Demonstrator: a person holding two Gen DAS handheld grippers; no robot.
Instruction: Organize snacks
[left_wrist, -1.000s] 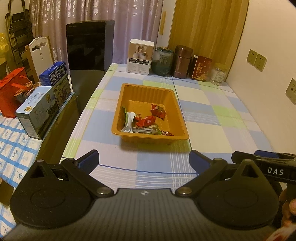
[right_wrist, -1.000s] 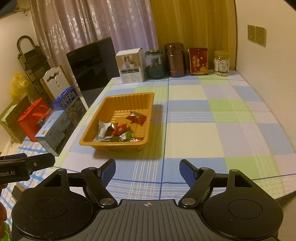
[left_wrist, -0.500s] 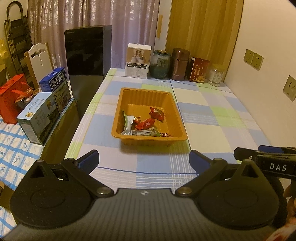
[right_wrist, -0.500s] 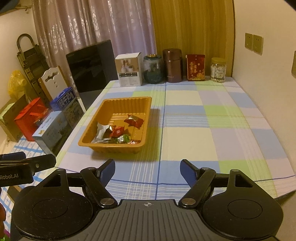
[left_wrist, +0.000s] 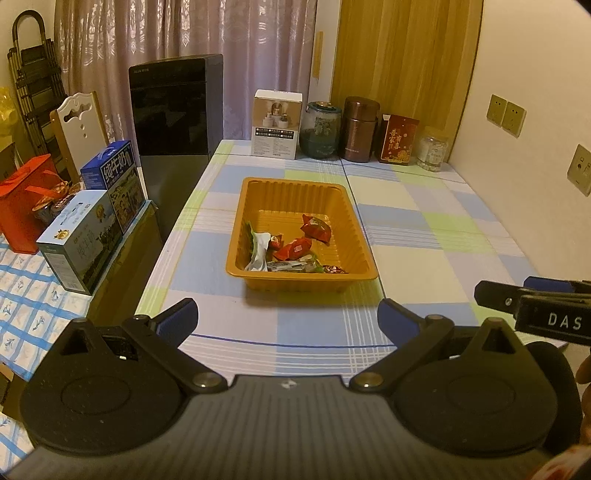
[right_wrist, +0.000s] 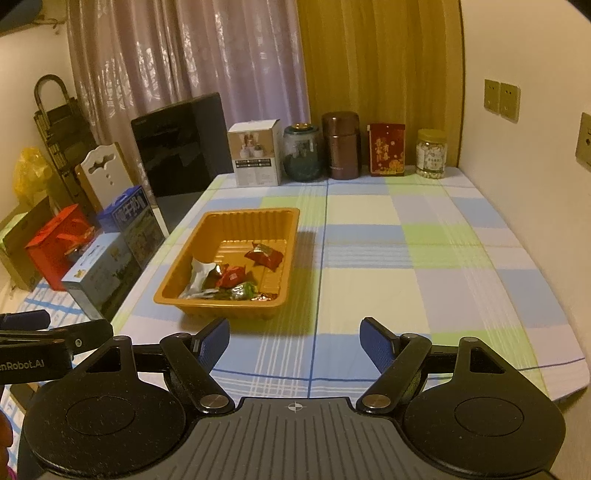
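An orange plastic tray sits on the checked tablecloth, holding several wrapped snacks bunched at its near end: red wrappers, a white one, a green one. My left gripper hovers over the table's near edge in front of the tray, open, with nothing between its blue-padded fingers. My right gripper is also open and empty, nearer than the tray and to its right. Each gripper's side shows at the edge of the other's view.
Along the table's far edge stand a white box, a dark glass jar, a brown canister, a red box and a clear jar. Milk cartons and a red bag lie left. A wall runs along the right.
Both views have drawn back and tilted up slightly, so the tray looks a bit farther. Both grippers remain open and empty.
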